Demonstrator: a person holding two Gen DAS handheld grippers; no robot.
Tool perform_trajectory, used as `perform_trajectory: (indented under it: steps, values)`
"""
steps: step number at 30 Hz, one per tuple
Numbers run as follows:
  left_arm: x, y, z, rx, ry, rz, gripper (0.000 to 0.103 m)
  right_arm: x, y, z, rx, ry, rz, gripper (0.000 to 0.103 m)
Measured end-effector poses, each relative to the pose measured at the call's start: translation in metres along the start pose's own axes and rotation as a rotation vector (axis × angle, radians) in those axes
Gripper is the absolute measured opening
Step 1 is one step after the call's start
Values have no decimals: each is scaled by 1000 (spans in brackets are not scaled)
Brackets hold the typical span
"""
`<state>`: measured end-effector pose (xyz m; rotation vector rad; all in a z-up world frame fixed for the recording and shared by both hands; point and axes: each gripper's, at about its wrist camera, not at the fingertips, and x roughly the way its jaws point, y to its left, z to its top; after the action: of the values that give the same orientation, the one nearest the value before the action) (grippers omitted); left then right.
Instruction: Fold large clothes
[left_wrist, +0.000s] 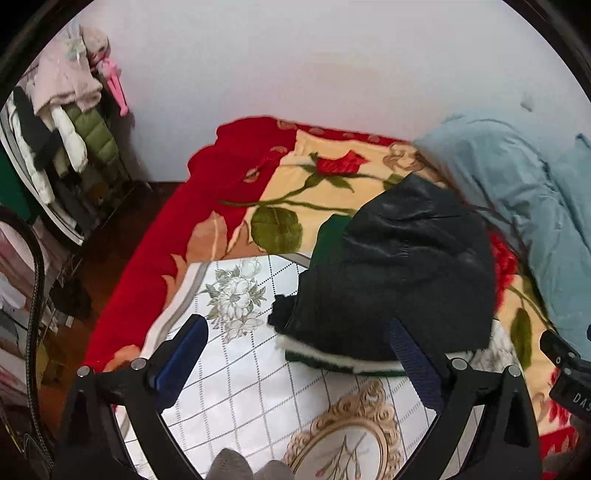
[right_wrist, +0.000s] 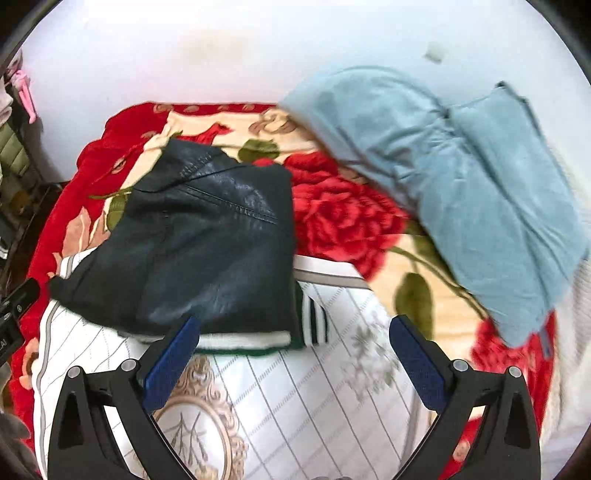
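Both grippers, left gripper (left_wrist: 299, 360) and right gripper (right_wrist: 295, 356), gape empty above the folded dark jacket (right_wrist: 192, 251) at centre frame, so its slippery leather could spring open unheld.

The pale blue garment (right_wrist: 461, 192) was smeared by motion blur and ran off the right edge in the left wrist view. The dark jacket (left_wrist: 402, 273) hid its own folded layers (only trim showed).
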<state>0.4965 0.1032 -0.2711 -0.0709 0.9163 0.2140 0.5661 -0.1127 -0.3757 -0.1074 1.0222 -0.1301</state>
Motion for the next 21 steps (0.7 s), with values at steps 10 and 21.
perform_trajectory:
  steps: [10, 21]
  values:
    - [-141, 23, -21, 48, -64, -55, 101, -190, -21, -56, 53, -114, -86, 103]
    - [-278, 45, -56, 71, -119, -65, 101, -358, -33, -115, 87, -213, -48, 103]
